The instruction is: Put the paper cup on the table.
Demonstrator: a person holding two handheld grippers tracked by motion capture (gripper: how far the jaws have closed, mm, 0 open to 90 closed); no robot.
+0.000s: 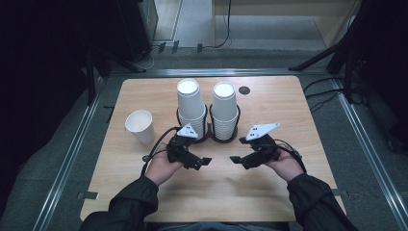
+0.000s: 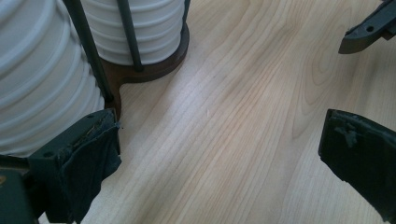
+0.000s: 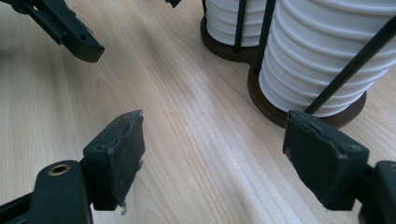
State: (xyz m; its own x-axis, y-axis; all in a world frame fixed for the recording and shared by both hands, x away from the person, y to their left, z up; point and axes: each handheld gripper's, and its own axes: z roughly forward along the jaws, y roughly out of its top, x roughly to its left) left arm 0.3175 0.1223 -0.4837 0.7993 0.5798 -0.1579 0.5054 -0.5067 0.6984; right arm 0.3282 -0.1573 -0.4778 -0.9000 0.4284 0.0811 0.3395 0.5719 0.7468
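Both grippers rest low over the wooden table [image 1: 288, 103], in the lower middle of the high view, tips turned toward each other with bare wood between them. The left gripper [image 1: 204, 161] has its jaws standing wide apart with nothing in them, as its own view shows plainly; the right gripper [image 1: 236, 159] is likewise spread, its two pads well separated over empty tabletop.

Just beyond them, in the centre of the frame, two tall stacks of white paper cups sit in a dark double holder [image 1: 210, 139] with thin black uprights: the left stack [image 1: 191, 106] and the right stack [image 1: 224, 108]. One single cup [image 1: 140, 126] stands upright and alone toward the left of the frame, apart from the holder.

To my eye this is a pause before a pick: neither hand has committed to a stack, and no cup is gripped. The likely next move is to lift one gripper up to the rim of the top cup on one stack and close on its wall. That calls for a light squeeze, since thin paper will crush, and a straight upward pull so that the cup beneath does not come away with it.

The tabletop is pale wood with rounded corners and a small dark round fitting [image 1: 244, 90] near its far edge. Metal rails run along the grey floor on both sides, cables trail at the right, and the room beyond is dark.
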